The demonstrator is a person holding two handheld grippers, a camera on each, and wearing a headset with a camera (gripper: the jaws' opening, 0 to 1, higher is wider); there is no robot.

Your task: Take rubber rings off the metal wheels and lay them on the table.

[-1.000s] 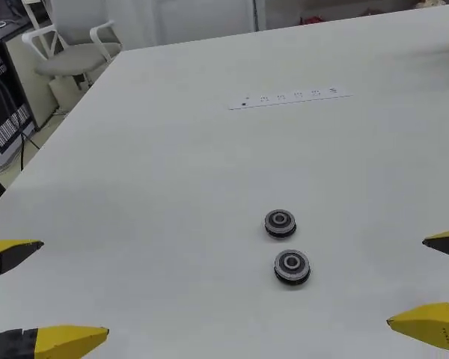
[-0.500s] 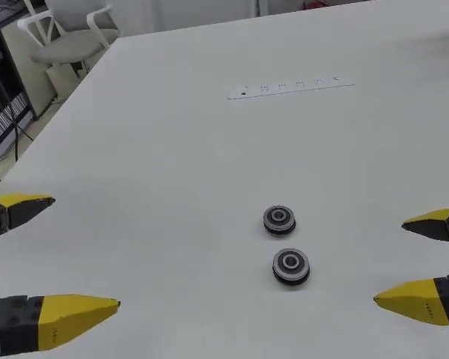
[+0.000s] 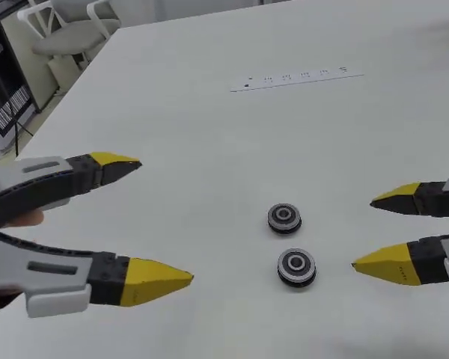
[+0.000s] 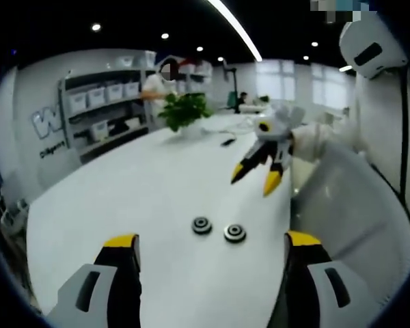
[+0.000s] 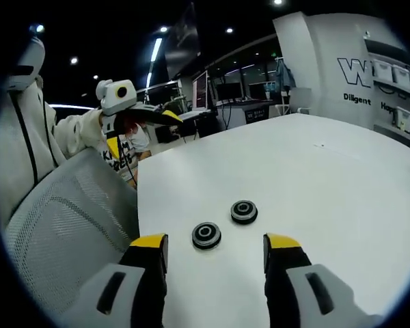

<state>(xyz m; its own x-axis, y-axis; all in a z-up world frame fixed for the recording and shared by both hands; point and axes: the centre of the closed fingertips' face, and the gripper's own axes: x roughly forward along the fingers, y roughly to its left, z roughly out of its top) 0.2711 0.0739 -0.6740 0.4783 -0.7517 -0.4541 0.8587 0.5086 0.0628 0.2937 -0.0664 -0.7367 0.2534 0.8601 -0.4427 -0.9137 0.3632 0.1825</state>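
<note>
One metal wheel [image 3: 284,218] lies flat on the white tabletop [image 3: 202,134], and a second wheel [image 3: 295,267] lies just beside it, nearer to you and not touching. Each has a dark band round its rim, apparently its rubber ring [image 3: 295,280]. Your left tool [image 3: 165,221] hovers well to their left, jaws spread wide and empty. Your right tool [image 3: 363,233] hovers close to the right of the second wheel, jaws also spread and empty. No ring is off yet, so this looks like the approach. Next you likely need one tool to steady a wheel while the other pinches its ring and peels it free.
</note>
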